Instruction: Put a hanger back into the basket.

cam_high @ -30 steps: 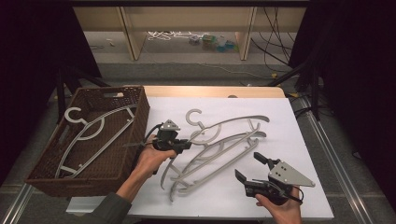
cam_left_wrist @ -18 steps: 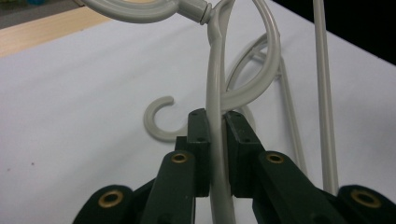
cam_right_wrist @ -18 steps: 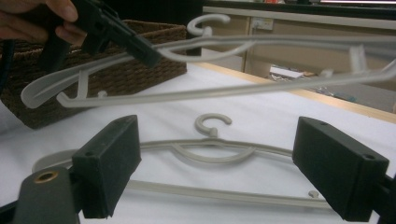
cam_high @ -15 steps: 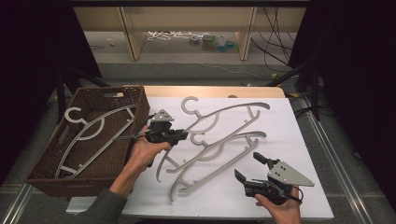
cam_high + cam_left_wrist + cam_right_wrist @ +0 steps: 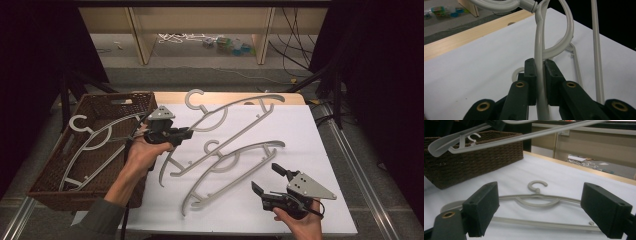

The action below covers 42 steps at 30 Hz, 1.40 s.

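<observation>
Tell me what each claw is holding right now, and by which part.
The left claw is shut on the raised hanger, gripping its curved arm just below the hook. The right claw is open and holds nothing; another hanger lies on the table before it.

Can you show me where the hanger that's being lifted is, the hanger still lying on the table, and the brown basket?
Lifted hanger (image 5: 235, 111): high view, on its long upper arm.
Lying hanger (image 5: 235, 156): high view, on its curved arm.
Brown basket (image 5: 45, 186): high view, on its front left rim.

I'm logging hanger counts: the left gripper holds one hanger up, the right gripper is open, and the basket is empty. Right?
Not quite: the basket is not empty; the high view shows a hanger in it. The left gripper does hold a lifted hanger, and the right gripper is open.
</observation>
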### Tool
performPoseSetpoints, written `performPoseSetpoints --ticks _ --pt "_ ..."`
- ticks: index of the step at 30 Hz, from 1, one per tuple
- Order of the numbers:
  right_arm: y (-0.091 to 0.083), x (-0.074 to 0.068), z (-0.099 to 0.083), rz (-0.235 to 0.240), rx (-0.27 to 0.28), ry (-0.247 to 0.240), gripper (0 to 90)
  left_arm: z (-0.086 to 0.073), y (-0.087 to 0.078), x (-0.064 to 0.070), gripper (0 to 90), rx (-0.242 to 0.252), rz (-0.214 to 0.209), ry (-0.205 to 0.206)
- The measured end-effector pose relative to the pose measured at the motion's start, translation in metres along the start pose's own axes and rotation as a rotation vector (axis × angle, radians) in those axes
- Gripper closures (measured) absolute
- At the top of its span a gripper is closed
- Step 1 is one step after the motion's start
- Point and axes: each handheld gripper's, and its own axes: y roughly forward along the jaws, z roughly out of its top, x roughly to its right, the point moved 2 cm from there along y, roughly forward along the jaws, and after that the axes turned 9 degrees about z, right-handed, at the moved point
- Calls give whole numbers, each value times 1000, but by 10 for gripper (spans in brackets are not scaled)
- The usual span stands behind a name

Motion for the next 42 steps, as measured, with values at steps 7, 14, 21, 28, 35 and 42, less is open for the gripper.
performPoseSetpoints --ticks 7,14,21,28,35,42 --pt "0 -1 0 5 -1 -4 161 7 -19 -8 812 25 20 0" --pt "0 -1 0 11 -11 -1 160 17 -52 -29 813 49 74 1" --pt "0 -1 0 8 -10 -2 160 11 -83 -61 813 61 156 -10" --pt "0 -1 0 10 -12 3 160 -7 -103 -97 813 43 262 -45" --pt "1 -1 -1 10 -7 4 160 -26 -113 -128 813 24 340 -79" --pt "2 -1 -1 0 -6 4 161 -40 -123 -151 813 16 391 -102"
